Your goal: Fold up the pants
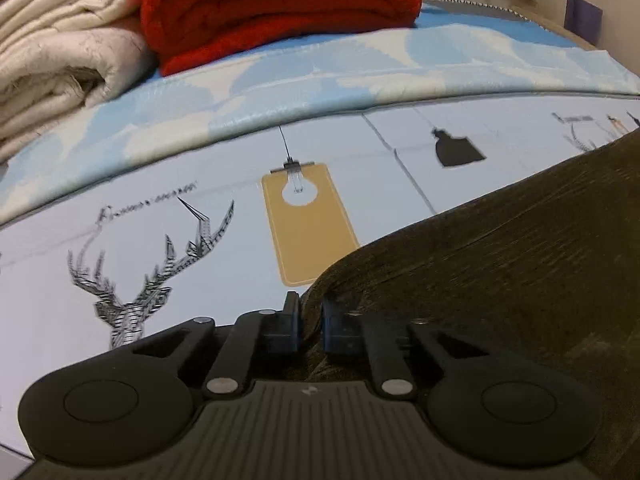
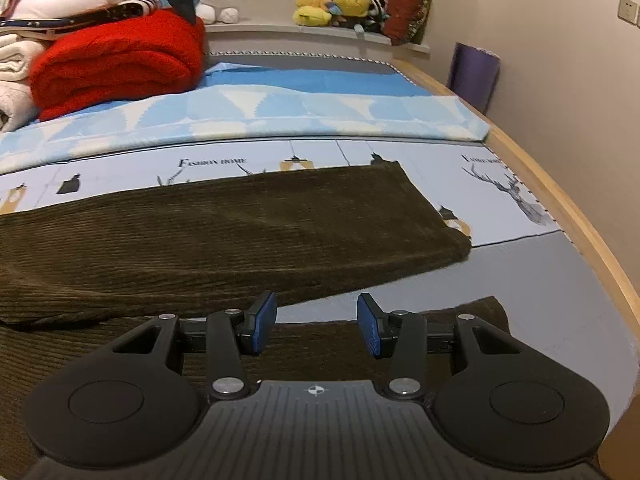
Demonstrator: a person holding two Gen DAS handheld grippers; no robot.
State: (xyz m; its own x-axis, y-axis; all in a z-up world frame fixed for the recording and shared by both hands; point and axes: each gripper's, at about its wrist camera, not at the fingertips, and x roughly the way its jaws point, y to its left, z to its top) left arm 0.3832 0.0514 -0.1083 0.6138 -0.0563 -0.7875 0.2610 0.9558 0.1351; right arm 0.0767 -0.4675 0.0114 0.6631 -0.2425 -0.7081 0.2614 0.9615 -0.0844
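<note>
Tool (image 1: 310, 322) on the left was clamped on an edge of the brown corduroy pants (image 1: 500, 264); the right tool (image 2: 316, 326) was held apart above the near leg, gripping nothing; the pants (image 2: 224, 232) were spread along the bed (image 2: 552, 264), seemingly unfolded; the folding was judged barely begun.

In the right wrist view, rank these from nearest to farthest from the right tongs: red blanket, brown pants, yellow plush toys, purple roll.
1. brown pants, on the bed directly below and ahead of the right tongs.
2. red blanket, far left on the bed.
3. purple roll, by the right wall; close to the blanket's range, hard to call.
4. yellow plush toys, on the back sill.
</note>
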